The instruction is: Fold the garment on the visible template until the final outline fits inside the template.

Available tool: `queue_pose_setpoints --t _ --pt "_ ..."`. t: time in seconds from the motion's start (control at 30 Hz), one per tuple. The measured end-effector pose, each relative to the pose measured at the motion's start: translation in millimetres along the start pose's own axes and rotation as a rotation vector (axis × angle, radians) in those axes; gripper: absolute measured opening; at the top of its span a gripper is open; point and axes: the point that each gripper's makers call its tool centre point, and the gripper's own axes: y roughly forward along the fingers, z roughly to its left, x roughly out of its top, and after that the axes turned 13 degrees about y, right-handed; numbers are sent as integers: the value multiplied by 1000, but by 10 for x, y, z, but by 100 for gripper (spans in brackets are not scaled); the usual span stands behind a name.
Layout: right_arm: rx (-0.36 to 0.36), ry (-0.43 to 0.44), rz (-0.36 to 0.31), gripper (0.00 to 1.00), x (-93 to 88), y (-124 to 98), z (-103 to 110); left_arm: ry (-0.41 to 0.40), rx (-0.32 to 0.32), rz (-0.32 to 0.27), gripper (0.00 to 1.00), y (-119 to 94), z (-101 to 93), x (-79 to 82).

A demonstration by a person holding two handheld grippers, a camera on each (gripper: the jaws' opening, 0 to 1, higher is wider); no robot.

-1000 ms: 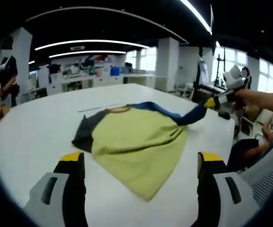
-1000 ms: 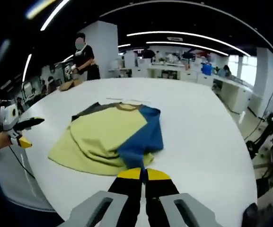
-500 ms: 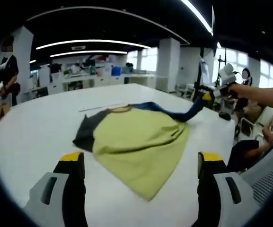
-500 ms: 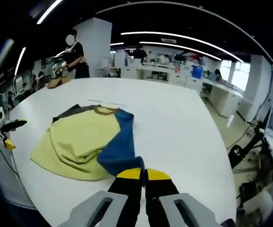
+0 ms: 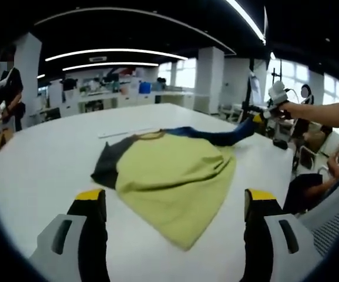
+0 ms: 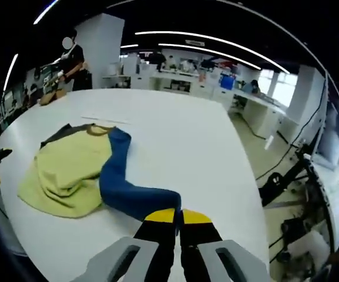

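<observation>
Right gripper view: the yellow-green fabric garment with a blue sleeve and dark grey sleeve (image 6: 69, 170) is seen lying on the white round surface (image 6: 175, 135), at about 10 o'clock from the right gripper (image 6: 178, 216). Its jaws are pressed together on the end of the blue sleeve, which is drawn out long and away from the body. In the left gripper view, the left gripper (image 5: 175, 202) is held with jaws spread, gripping nothing, with the garment's hem at 12 o'clock. No template outline can be made out. The fold is judged barely begun: sleeves and body remain unfolded.
</observation>
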Motion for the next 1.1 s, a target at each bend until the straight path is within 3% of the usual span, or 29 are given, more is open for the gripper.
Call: queue_pose_setpoints --t 0.67,0.97,1.1 --pt "-125 30 109 0 -161 402 -746 -19 2 -2 97 38 -16 -8" --pt "-146 23 137 0 -214 550 -884 -4 -23 -3 98 93 -69 32" --pt "-158 59 157 0 -256 603 -951 -8 -31 -11 99 105 -76 54"
